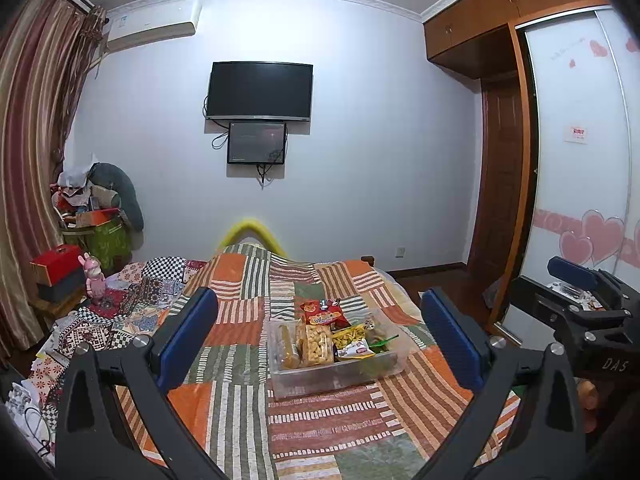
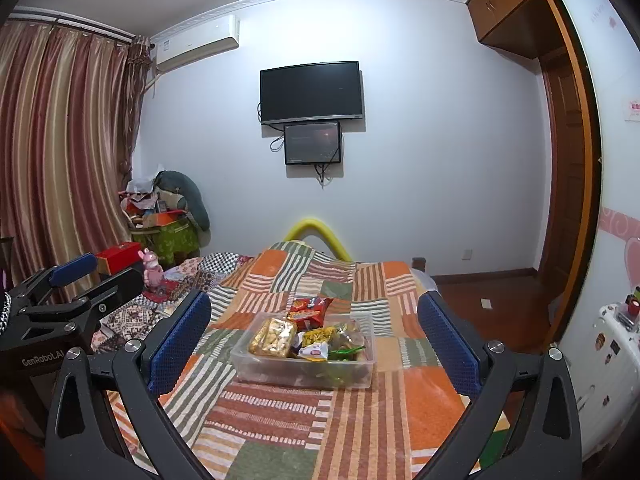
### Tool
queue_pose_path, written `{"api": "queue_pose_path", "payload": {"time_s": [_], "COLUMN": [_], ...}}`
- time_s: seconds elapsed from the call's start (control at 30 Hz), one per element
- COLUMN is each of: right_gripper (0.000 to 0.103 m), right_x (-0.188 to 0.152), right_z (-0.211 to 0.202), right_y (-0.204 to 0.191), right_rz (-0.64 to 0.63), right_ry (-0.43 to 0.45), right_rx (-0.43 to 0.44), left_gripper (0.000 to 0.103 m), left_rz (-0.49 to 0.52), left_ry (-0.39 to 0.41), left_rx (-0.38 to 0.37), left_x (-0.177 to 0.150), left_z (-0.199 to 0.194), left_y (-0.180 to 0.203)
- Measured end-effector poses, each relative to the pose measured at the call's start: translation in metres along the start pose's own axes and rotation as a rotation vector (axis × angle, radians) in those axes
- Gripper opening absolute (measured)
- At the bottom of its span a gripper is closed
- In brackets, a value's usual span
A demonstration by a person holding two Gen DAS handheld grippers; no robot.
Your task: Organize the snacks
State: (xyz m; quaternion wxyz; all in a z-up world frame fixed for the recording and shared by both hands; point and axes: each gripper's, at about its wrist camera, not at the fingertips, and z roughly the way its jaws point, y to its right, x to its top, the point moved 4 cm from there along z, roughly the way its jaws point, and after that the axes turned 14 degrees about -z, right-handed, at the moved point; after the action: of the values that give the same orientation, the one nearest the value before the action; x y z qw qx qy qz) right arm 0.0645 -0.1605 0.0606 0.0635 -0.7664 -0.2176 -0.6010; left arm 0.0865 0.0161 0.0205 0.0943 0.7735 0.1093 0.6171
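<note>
Snacks [image 2: 308,336] heaped in clear bin [image 2: 256,376], lower packets obscured, labels unreadable

I count one clear bin [image 2: 256,368], about five snack packs, two wall screens, two grippers, one pink rabbit toy [image 2: 151,270]

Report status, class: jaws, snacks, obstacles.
Left gripper and right gripper open, empty. Snacks in clear bin on quilt. Nothing in the way.
</note>
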Motion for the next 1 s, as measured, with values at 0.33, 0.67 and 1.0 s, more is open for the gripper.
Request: {"api": "queue_pose_path", "payload": {"time_s": [0.33,0.67,1.0], "right_gripper": [0.103,0.103,0.103], "right_x": [0.0003,0.0008,0.0038], "right_z": [-0.0015,-0.0016,-0.0033], "right_y": [0.0013,0.0019,0.0018], "right_rz": [0.003,0.004,0.006], "right_ry": [-0.005,-0.003,-0.003], "right_rx": [-0.004,-0.006,-0.007], "left_gripper": [0.103,0.103,0.103], "left_rz": [-0.001,-0.001,0.002], "left_ry": [0.001,-0.003,-0.005], "left_rx": [-0.006,-0.01,-0.013], "left_x": [-0.0006,-0.0015,-0.0027], "left_z": [0.0016,0.0013,0.0019], "left_y": [0.0,-0.0009,0.0005]}}
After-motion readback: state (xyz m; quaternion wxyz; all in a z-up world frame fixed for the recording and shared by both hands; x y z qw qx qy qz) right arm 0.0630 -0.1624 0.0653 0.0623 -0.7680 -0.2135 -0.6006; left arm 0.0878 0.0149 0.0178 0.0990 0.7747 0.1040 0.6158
